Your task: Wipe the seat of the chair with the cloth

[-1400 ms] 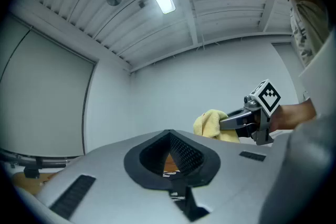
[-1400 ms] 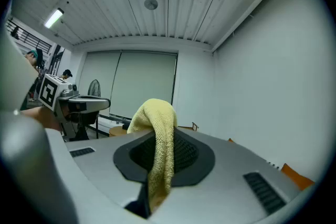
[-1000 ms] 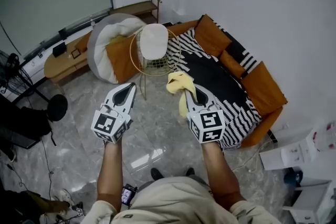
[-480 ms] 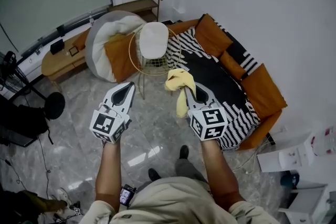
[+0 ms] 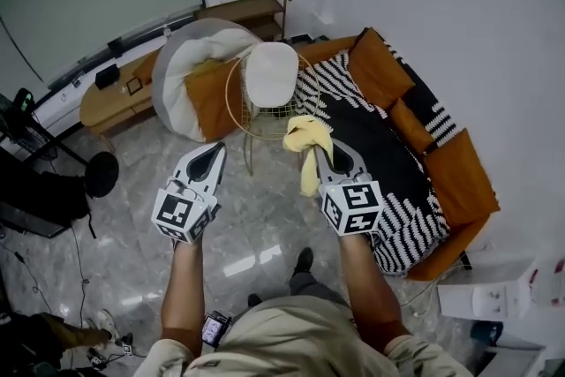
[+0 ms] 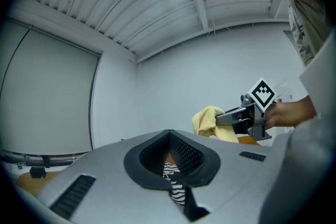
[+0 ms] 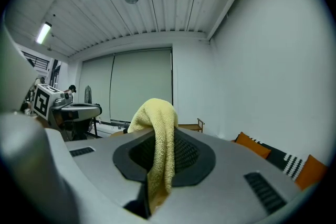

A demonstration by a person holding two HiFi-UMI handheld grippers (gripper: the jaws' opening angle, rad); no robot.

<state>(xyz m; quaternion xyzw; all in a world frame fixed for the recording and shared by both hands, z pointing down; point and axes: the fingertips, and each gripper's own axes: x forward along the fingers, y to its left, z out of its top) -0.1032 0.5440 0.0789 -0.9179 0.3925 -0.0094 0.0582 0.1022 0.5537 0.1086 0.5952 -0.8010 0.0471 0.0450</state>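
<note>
A gold wire chair [image 5: 265,106] with a white seat [image 5: 270,73] stands ahead of me on the marble floor, beside the sofa. My right gripper [image 5: 325,150] is shut on a yellow cloth [image 5: 306,141] that bunches at the jaw tips and hangs down; in the right gripper view the cloth [image 7: 157,144] drapes over the closed jaws. My left gripper [image 5: 209,156] is shut with nothing in it, level with the right one, short of the chair. In the left gripper view the right gripper [image 6: 247,113] and cloth [image 6: 212,122] show at the right.
An orange and black-and-white patterned sofa [image 5: 397,146] runs along the right wall. A grey and orange beanbag [image 5: 199,75] sits left of the chair, with a low wooden bench [image 5: 119,93] behind it. White boxes [image 5: 490,296] at lower right, a stand [image 5: 97,174] at left.
The person has stepped forward, so the chair and sofa sit a little lower and nearer in view. Both grippers keep their pose; the cloth stays held.
</note>
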